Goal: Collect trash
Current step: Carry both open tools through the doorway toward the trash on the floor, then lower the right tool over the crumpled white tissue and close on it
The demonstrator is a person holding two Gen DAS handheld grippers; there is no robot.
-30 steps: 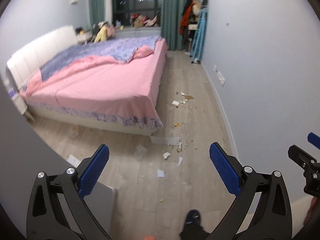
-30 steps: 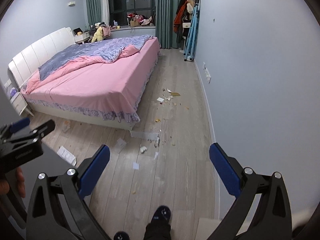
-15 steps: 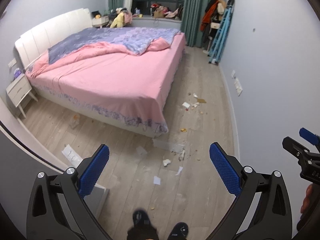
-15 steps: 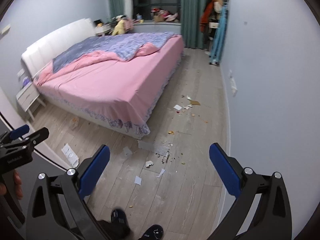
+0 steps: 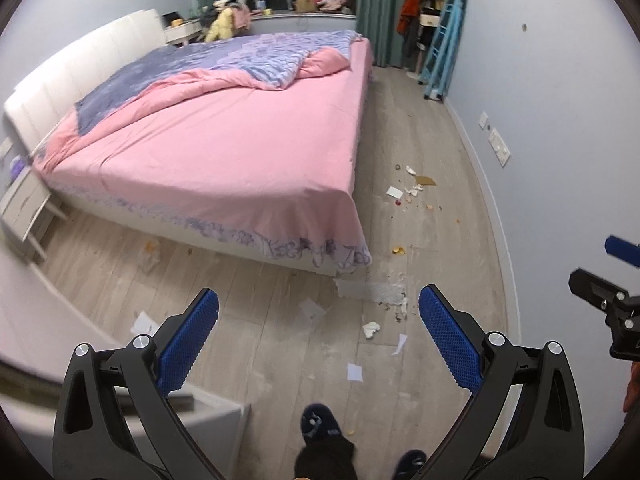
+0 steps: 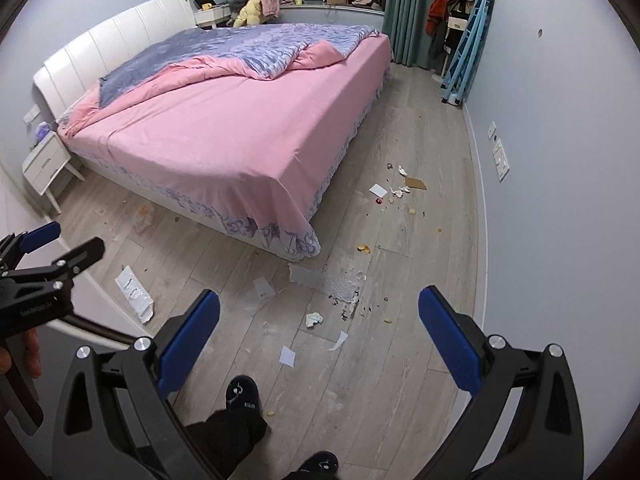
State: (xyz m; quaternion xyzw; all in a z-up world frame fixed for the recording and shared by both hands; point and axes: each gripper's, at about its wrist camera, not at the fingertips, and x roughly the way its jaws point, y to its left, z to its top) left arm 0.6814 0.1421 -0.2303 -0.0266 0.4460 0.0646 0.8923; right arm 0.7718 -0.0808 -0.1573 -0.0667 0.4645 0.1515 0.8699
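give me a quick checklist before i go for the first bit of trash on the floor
1. Left gripper empty, jaws wide open: ok.
2. Right gripper empty, jaws wide open: ok.
3. Target chosen: the crumpled white wad lies between the right jaws' line of sight, with the small paper square nearer the feet: ok.
4. Gripper near the target: both are held high above the floor: not ok.
5. Footing: the dark slipper stands close to the scraps and crumbs: cannot tell if the step ahead is safe.
6. Bin or bag for the trash: none in either view: cannot tell.
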